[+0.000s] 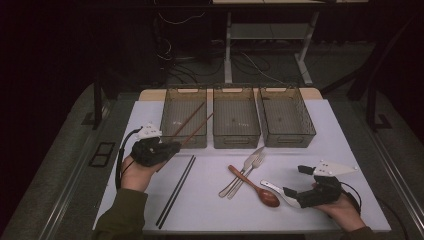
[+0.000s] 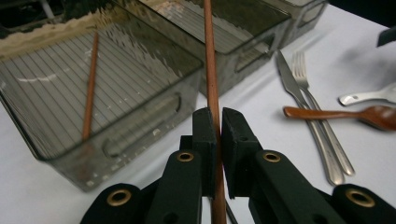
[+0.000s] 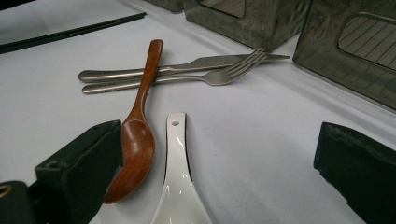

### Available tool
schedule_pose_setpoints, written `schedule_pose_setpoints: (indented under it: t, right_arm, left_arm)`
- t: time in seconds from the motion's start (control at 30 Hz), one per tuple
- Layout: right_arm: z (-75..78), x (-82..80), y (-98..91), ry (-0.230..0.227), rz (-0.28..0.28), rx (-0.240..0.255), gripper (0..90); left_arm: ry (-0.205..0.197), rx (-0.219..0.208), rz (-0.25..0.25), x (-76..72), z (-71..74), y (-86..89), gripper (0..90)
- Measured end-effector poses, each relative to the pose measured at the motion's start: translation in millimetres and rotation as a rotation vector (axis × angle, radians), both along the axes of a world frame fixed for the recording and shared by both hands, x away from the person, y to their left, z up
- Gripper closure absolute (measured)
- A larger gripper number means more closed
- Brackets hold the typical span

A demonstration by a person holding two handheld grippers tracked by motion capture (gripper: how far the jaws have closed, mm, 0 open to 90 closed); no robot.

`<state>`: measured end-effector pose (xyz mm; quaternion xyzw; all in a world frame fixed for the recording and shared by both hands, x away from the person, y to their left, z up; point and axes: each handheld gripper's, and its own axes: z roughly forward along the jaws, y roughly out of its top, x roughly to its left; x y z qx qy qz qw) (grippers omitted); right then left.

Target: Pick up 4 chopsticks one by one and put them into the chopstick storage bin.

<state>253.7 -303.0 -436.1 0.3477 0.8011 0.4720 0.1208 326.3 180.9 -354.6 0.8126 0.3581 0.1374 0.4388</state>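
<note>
Black chopstick pair lying diagonal on white table, left of knife & fork, side by side. Middle bin & right bin at table's far edge.

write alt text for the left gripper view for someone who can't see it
The left gripper has its two black jaws shut on a brown wooden chopstick that runs up over the clear bins. A second brown chopstick lies in the nearest bin. To the right, a knife, fork and wooden spoon lie on the white table.
</note>
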Motion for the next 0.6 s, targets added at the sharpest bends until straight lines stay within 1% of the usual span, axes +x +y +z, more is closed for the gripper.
schedule_pose_setpoints:
  t: [0.3,0.4,0.6]
  right_arm:
    - [-0.1,0.0,-0.2,0.004,-0.002,0.000,1.3]
    - [-0.1,0.2,-0.6,0.002,-0.005,0.000,1.3]
    - [0.0,0.4,-0.8,0.002,-0.007,0.003,1.3]
  left_arm:
    - [-0.006,0.044,0.025,34.1,11.1,-8.3,83.7]
    - [-0.005,0.048,0.039,45.7,12.3,-9.8,83.7]
    - [-0.007,0.036,0.074,69.0,14.2,-11.3,83.7]
